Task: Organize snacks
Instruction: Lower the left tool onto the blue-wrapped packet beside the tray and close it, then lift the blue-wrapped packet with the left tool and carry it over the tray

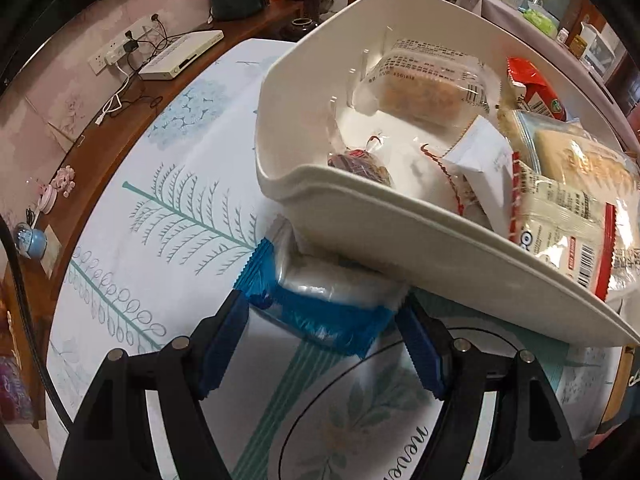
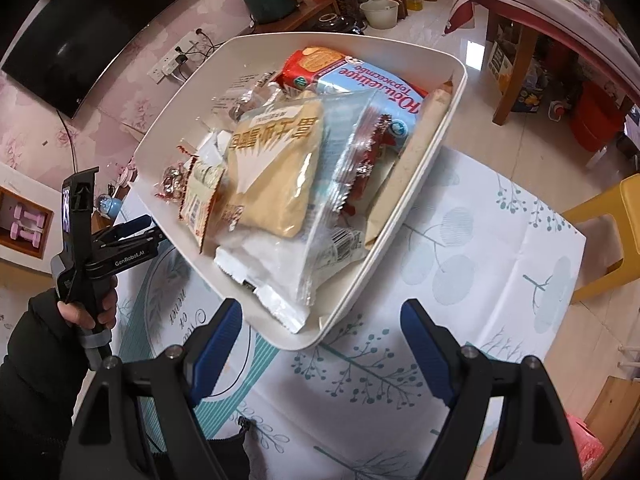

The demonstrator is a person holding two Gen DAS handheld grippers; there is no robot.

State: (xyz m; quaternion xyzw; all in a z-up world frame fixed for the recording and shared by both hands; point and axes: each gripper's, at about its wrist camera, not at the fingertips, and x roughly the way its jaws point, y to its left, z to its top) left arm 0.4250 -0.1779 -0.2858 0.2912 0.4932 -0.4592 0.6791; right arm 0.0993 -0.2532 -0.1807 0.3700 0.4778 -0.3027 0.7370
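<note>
A white plastic bin (image 1: 360,216) sits on the patterned tablecloth and holds several snack packets; it also shows in the right wrist view (image 2: 160,140). A blue and clear snack packet (image 1: 320,304) lies on the cloth against the bin's near wall, partly under its rim. My left gripper (image 1: 322,316) is spread around this packet, its blue pads at the packet's two ends; I cannot tell how firmly it holds. The left gripper also shows at the left in the right wrist view (image 2: 132,232). My right gripper (image 2: 322,320) is open and empty, just in front of the bin's near corner.
A wooden sideboard (image 1: 120,120) runs beyond the table's far edge with a white set-top box (image 1: 180,54), cables and small ornaments. A yellow stool (image 2: 612,232) stands right of the table. A dining table with a red-trimmed cloth (image 2: 540,4) stands further back.
</note>
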